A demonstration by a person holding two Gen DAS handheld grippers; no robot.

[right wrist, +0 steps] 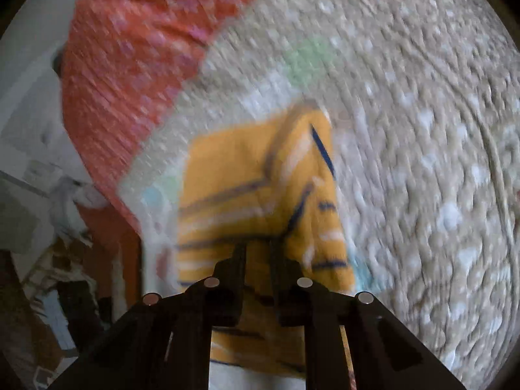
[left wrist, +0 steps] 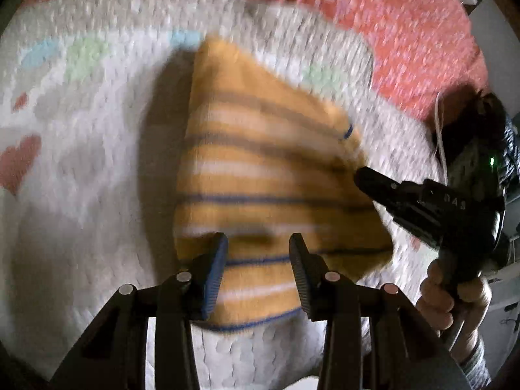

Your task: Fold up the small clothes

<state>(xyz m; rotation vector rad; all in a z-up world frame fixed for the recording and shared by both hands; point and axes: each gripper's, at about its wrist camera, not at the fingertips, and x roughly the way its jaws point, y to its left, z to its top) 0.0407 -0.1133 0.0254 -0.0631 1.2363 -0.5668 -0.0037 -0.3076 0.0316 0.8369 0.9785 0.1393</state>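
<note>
Garment (left wrist: pixel 269 175), orange with stripes, is lying partly folded on a white textured blanket (left wrist: pixel 81 211) over a red bedspread (left wrist: pixel 406 42). Right tool (right wrist: pixel 256 253) is pinching the garment's edge at its 4 o'clock, jaws nearly together. Left tool (left wrist: pixel 258 243) is hovering at 6 o'clock, jaws part open, gripping nothing.

no legible text, imgs too blurred
</note>
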